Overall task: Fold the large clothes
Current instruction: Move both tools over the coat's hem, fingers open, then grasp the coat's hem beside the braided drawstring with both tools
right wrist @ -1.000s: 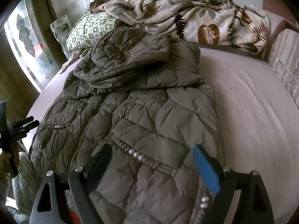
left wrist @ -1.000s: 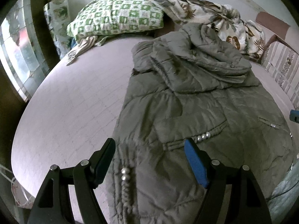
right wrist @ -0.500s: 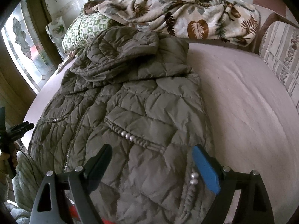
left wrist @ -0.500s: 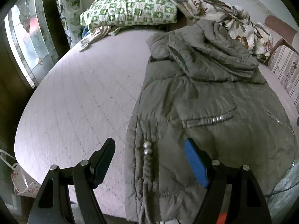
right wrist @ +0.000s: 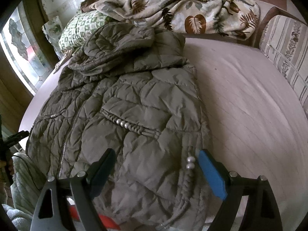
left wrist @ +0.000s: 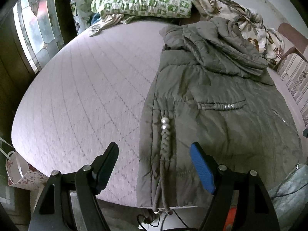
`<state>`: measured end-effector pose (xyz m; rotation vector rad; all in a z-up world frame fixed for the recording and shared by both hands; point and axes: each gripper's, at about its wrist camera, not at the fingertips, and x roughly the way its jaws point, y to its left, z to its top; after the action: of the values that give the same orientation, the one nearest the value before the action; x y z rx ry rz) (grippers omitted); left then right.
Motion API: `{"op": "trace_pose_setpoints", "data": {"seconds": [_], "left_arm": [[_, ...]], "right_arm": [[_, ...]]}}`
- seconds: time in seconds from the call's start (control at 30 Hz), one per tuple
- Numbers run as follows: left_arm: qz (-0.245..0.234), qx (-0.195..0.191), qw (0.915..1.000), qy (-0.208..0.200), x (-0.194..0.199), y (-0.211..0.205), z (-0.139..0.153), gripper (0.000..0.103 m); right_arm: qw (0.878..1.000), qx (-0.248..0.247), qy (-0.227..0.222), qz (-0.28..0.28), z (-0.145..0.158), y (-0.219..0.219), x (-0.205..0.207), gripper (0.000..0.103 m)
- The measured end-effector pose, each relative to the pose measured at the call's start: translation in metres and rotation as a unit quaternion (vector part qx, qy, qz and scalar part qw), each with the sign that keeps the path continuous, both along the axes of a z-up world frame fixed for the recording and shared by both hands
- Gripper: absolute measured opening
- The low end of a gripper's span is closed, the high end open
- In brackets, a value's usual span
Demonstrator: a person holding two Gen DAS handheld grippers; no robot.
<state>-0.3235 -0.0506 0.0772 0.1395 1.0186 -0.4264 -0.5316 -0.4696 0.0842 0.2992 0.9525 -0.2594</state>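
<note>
while both tongs hang apart and hold nothing, the jacket point(left wrist: 221, 115) lies flat on the bed point(left wrist: 86, 100).
left tongs point(left wrist: 154, 167) straddle its hem edge by the beaded cord point(left wrist: 165, 134); right tongs point(right wrist: 156, 170) hover over its lower front. hood point(right wrist: 119, 42) rests toward the pillow point(left wrist: 142, 0) and blanket point(right wrist: 184, 9).

Bedroom — bed point(left wrist: 86, 96), pillow point(left wrist: 142, 0), blanket point(right wrist: 192, 9)

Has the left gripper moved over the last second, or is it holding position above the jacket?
Yes. The left gripper has pulled back toward the bed's near edge: the jacket's hem, previously out of frame, now shows.
</note>
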Motion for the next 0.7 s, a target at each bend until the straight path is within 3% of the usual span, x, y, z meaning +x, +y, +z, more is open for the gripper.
{"op": "trace_pose_setpoints", "data": {"seconds": [0.43, 0.7], "left_arm": [[-0.039, -0.005, 0.9989, 0.024, -0.007, -0.018, -0.018, 0.079], [-0.041, 0.002, 0.9986, 0.033, 0.000, -0.021, -0.030, 0.087]], "right_arm": [[0.999, 0.011, 0.042, -0.022, -0.022, -0.013, -0.020, 0.090], [0.993, 0.071, 0.072, -0.058, -0.057, -0.035, -0.030, 0.090]]}}
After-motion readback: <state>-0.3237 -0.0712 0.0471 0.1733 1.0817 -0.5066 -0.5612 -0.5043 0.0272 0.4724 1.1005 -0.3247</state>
